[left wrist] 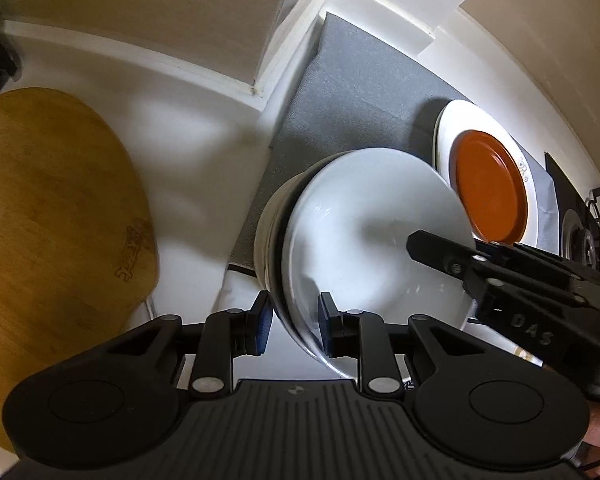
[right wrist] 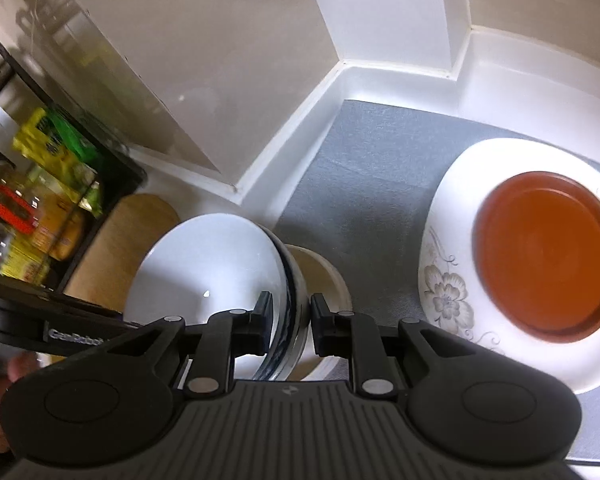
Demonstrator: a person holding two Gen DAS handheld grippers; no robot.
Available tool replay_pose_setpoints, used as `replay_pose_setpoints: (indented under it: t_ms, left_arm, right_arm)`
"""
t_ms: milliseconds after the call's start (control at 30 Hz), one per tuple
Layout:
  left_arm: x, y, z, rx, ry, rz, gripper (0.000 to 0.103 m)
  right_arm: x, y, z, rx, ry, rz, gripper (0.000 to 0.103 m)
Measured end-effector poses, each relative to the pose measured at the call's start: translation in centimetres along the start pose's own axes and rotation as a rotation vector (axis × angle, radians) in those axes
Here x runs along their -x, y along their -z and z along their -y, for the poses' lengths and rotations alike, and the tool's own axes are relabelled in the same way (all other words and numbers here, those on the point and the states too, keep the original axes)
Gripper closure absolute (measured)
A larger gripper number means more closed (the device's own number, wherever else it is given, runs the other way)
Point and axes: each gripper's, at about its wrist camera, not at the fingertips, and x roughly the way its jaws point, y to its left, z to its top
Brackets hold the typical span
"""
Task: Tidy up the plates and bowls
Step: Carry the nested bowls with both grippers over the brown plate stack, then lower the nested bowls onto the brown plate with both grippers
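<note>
The white bowl (left wrist: 372, 240) is held tilted above the front-left part of the grey mat (left wrist: 352, 92), which covers the bench (left wrist: 196, 140) up to its rear wall corner. A cream bowl (right wrist: 320, 280) sits directly beneath it; whether the two touch cannot be determined.

The left gripper (left wrist: 294, 320) is closed on the near rim of the white bowl, one pad inside the wall and one outside. The right gripper (right wrist: 288, 316) pinches the opposite rim in the same manner, across the dark-banded outer wall.

Handling characteristics (judged): the bowl appears to be glazed ceramic, so it is rigid, moderately heavy, smooth-surfaced and liable to chip on impact. A rim pinch is the only available hold; the glaze offers little friction, so a two-point grip on opposing rim sections is appropriate. Keep the pads seated fully over the rim lip.

The floral plate (right wrist: 448, 292), carrying the orange plate (right wrist: 544, 256), rests on the right side of the mat, near the bowls. A wooden board (left wrist: 56, 216) lies on the bench left of the mat, well apart.
</note>
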Motion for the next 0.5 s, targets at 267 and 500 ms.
replay_pose_setpoints:
  t_ms: [267,500]
  left_arm:
    - [-0.8,1.0,0.0,-0.008,-0.005,0.029,0.073]
    - [-0.3,0.2,-1.1,0.023,0.058,0.038,0.071]
  right_arm:
    - [-0.7,0.5,-1.0,0.125,0.069,0.006,0.082]
    - [1.1,-0.1,0.3,0.041,0.021,0.036,0.079]
